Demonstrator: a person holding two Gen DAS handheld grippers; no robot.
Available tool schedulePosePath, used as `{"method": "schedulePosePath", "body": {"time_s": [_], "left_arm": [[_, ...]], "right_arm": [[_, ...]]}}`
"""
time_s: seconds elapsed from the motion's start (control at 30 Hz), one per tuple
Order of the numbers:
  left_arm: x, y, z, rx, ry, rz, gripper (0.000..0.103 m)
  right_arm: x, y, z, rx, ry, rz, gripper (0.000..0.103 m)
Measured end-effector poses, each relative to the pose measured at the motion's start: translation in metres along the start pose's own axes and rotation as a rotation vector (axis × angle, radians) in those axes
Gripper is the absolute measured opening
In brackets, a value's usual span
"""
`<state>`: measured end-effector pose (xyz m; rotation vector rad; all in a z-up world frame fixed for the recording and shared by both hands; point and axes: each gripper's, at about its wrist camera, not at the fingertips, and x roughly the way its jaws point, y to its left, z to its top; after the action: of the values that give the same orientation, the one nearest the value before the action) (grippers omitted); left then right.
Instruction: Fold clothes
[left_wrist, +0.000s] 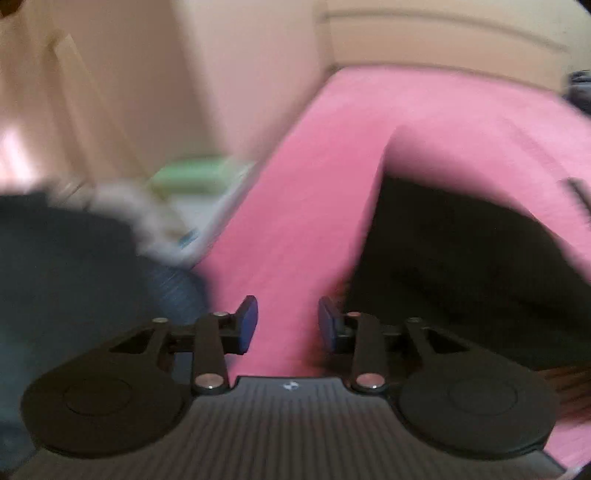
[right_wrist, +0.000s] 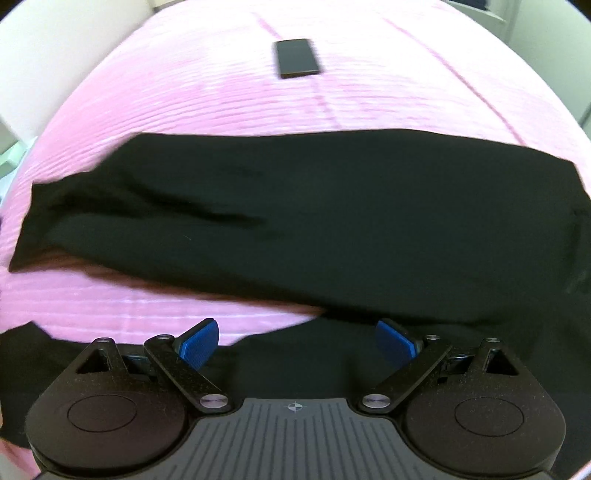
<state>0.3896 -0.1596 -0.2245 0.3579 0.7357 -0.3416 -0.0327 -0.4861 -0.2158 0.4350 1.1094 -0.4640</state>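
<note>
A black garment (right_wrist: 295, 221) lies spread across the pink bedcover (right_wrist: 221, 92), one long part reaching left. A second black fold runs under my right gripper (right_wrist: 295, 341). That gripper stands wide open above the fabric, nothing between its blue pads (right_wrist: 197, 341). The left wrist view is blurred. There the black garment (left_wrist: 461, 266) lies at the right on the pink bedcover (left_wrist: 295, 221). My left gripper (left_wrist: 288, 325) is open by a narrow gap over bare pink cover, with nothing between its blue pads (left_wrist: 247, 321).
A dark phone-like slab (right_wrist: 297, 58) lies on the bed far beyond the garment. In the left wrist view the bed's left edge borders a blurred dark blue shape (left_wrist: 74, 277), a green object (left_wrist: 192, 175) and a cream wall (left_wrist: 147, 74).
</note>
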Motion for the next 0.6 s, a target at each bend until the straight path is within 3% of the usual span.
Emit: {"method": "schedulePosePath", "body": {"time_s": [0.1, 0.2, 0.37, 0.5, 0.6], "left_arm": [[-0.007, 0.017, -0.031, -0.026, 0.048, -0.028, 0.031], [-0.020, 0.003, -0.069, 0.051, 0.097, -0.115, 0.033], [-0.059, -0.057, -0.122, 0.305, 0.148, -0.348, 0.038], [-0.095, -0.115, -0.162, 0.548, 0.143, -0.535, 0.041], [-0.124, -0.158, -0.175, 0.719, 0.101, -0.617, 0.041]], "right_arm": [[0.004, 0.014, -0.004, -0.034, 0.014, 0.020, 0.094], [0.006, 0.011, -0.016, -0.017, 0.037, 0.014, 0.094], [-0.008, -0.022, -0.049, 0.083, 0.047, -0.038, 0.094], [-0.029, -0.068, -0.077, 0.204, 0.041, -0.105, 0.094], [-0.047, -0.112, -0.099, 0.286, 0.033, -0.157, 0.094]]}}
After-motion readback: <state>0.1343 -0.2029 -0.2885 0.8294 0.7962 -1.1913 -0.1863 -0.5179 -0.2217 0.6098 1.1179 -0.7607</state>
